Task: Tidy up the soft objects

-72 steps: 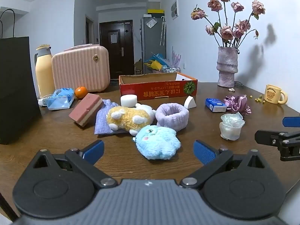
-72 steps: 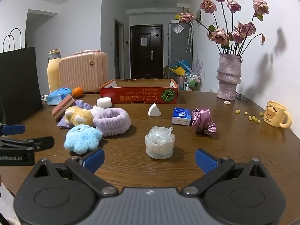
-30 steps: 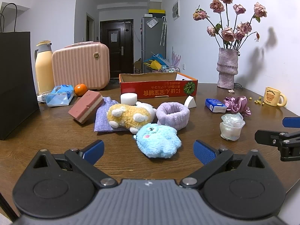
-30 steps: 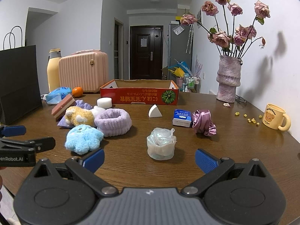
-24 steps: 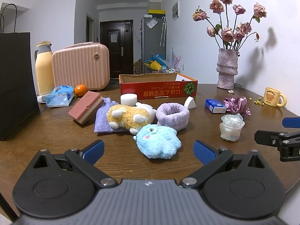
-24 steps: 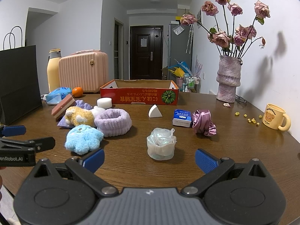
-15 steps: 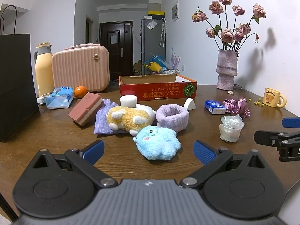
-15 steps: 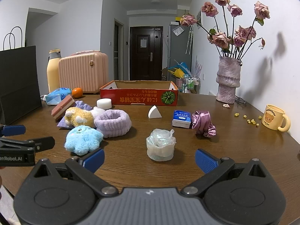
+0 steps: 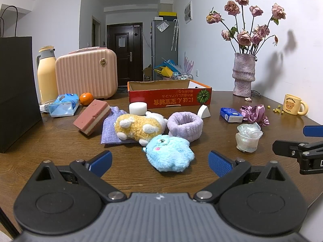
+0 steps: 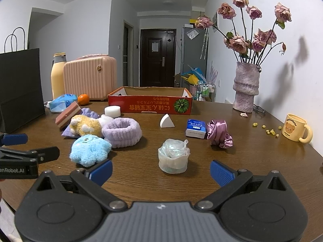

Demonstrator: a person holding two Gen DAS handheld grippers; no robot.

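A blue plush toy [image 9: 169, 154] lies on the wooden table just ahead of my open, empty left gripper [image 9: 160, 163]. Behind it lie a yellow plush [image 9: 139, 126], a purple fuzzy band [image 9: 185, 123], a purple cloth [image 9: 111, 129] and a pink sponge [image 9: 92, 116]. My right gripper [image 10: 161, 173] is open and empty, with a clear crumpled soft cup [image 10: 173, 158] right ahead of it. A purple satin scrunchie [image 10: 219, 133] lies further right. A red open cardboard box [image 10: 149, 102] stands behind.
A black paper bag [image 9: 16, 92] stands at the left. A pink case [image 9: 86, 74], a yellow flask [image 9: 46, 74], an orange [image 9: 86, 98], a tissue pack [image 9: 231, 115], white sponges [image 9: 137, 107], a flower vase [image 9: 243, 76] and a yellow mug [image 9: 293, 107] stand around.
Both grippers have stayed open and nearly still, with only slight drift of the views. No object has moved.
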